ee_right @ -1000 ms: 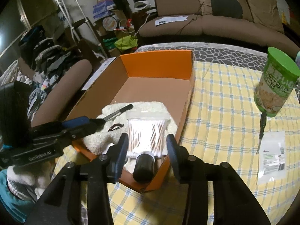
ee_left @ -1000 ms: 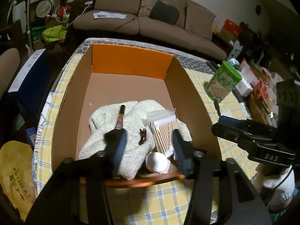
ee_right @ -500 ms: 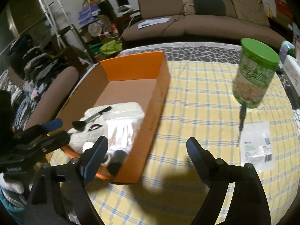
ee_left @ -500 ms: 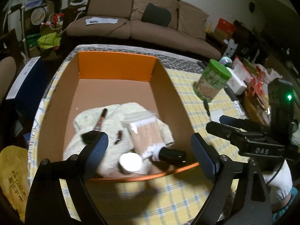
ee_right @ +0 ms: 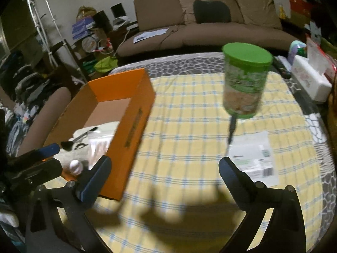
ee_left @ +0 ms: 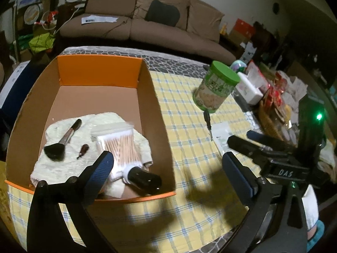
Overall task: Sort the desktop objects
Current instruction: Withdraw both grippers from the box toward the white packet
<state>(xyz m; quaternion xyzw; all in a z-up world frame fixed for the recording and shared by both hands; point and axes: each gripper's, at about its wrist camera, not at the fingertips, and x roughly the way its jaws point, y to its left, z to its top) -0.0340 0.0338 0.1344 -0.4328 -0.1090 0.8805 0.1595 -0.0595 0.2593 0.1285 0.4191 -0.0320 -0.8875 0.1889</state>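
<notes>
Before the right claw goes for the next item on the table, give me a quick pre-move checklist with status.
1. Right claw open and holding nothing: ok.
2. Left claw open, holding nothing: ok.
3. Screwdriver lying free on the tablecloth: ok, but it runs close against the base of the green-lidded can; contact cannot tell.
4. Paper packet flat beside the screwdriver, unobstructed: ok.
5. Room in the orange box for more items: ok, the far half is bare.
6. Sharp right wrist view: not ok, blurred.
</notes>
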